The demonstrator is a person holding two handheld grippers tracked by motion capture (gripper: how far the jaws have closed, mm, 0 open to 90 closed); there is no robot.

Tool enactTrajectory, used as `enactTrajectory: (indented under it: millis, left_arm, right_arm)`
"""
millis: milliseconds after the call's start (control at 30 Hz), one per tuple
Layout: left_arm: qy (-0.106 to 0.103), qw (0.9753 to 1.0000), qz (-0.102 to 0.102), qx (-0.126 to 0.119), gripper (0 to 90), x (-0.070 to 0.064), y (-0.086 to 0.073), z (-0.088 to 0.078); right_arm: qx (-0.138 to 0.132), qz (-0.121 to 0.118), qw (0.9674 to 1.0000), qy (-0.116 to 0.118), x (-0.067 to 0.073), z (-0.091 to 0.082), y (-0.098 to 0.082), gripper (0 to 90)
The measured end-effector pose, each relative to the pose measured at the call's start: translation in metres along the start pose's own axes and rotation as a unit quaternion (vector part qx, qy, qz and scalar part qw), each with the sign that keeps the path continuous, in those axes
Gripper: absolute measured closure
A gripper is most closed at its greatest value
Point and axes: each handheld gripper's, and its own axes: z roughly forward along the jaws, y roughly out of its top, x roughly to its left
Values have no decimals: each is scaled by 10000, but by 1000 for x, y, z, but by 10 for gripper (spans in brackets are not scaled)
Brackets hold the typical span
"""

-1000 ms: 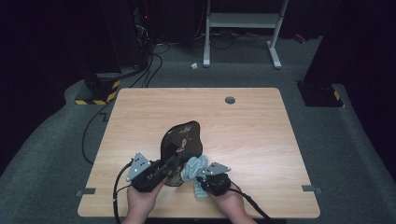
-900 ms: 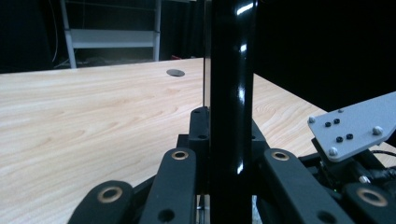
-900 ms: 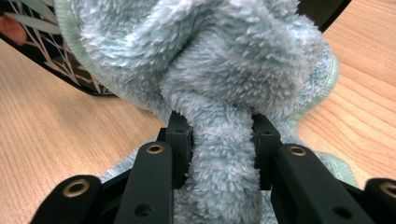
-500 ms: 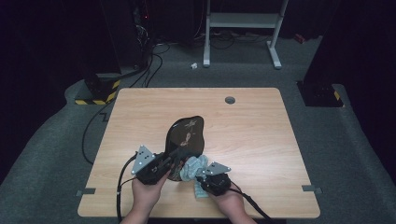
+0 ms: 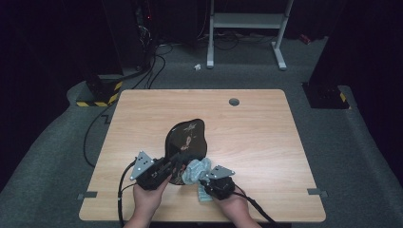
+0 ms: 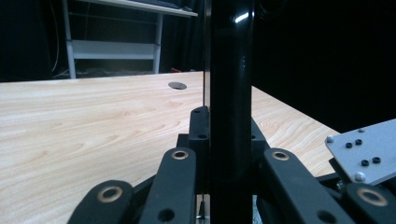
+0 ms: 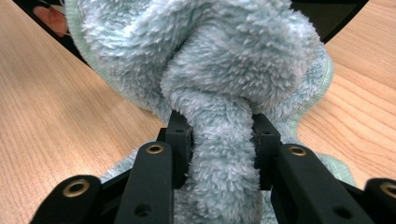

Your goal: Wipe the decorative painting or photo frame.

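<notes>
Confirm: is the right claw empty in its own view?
No, the right claw is clamped on a bunched fold of the pale blue fluffy cloth, which fills the gap between its jaws.

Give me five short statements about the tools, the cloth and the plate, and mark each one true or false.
1. The left tool grips the glossy black leaf-shaped plate by its rim. True.
2. The right tool holds a red sponge. False: it pinches a fluffy light-blue cloth.
3. The plate lies flat on the light wooden table. False: it is held up on edge.
4. The cloth is next to the plate. True.
5. The table's round hole is covered by the cloth. False: it is uncovered, far from it.
</notes>
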Motion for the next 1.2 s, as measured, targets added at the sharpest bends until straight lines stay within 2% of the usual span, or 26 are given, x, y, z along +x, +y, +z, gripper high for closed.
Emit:
enactTrajectory:
  millis: [67,167,233,300,400,467,600,667,767,867,933,1100,1200]
  left_arm:
    - [-22,10000,8,20,805,1,0,-1]
    - [-74,9999,-8,95,803,2,1,-2]
    - [-138,9997,-62,176,798,4,3,-2]
    - [-184,9997,-106,95,763,5,5,-5]
    - [-173,9998,-45,0,721,7,10,-9]
    - [-220,9998,17,-11,747,6,11,-11]
    - [-98,9999,118,3,783,2,10,-12]
    - [6,9999,170,10,783,-1,10,-12]
    - [12,9999,155,27,785,-1,10,-12]
    - [31,9999,100,30,786,-1,10,-12]
    - [28,10000,87,26,786,-1,10,-12]
    - [-15,10000,24,-15,785,0,9,-11]
    - [-34,10000,-22,-31,785,0,9,-11]
  right_arm:
    - [-35,47,10000,2,-2,-1,1,675]
    - [-42,-28,9997,-255,-5,-1,9,675]
    - [-79,-65,9994,-326,-6,-2,16,675]
    - [-104,-130,9992,-360,-4,-3,21,675]
    - [-118,-162,9990,-391,-2,-4,23,674]
    - [-140,-156,9989,-416,-2,-6,24,673]
    - [-220,-203,9986,-445,0,-10,28,672]
    - [-262,-310,9983,-413,8,-14,36,673]
    - [-312,-648,9969,-311,29,-18,43,673]
    - [-334,-916,9952,-78,54,-18,45,673]
    - [-319,-986,9946,30,62,-16,43,673]
    - [-330,-993,9944,134,68,-16,40,673]
    - [-345,-967,9946,149,66,-16,40,674]
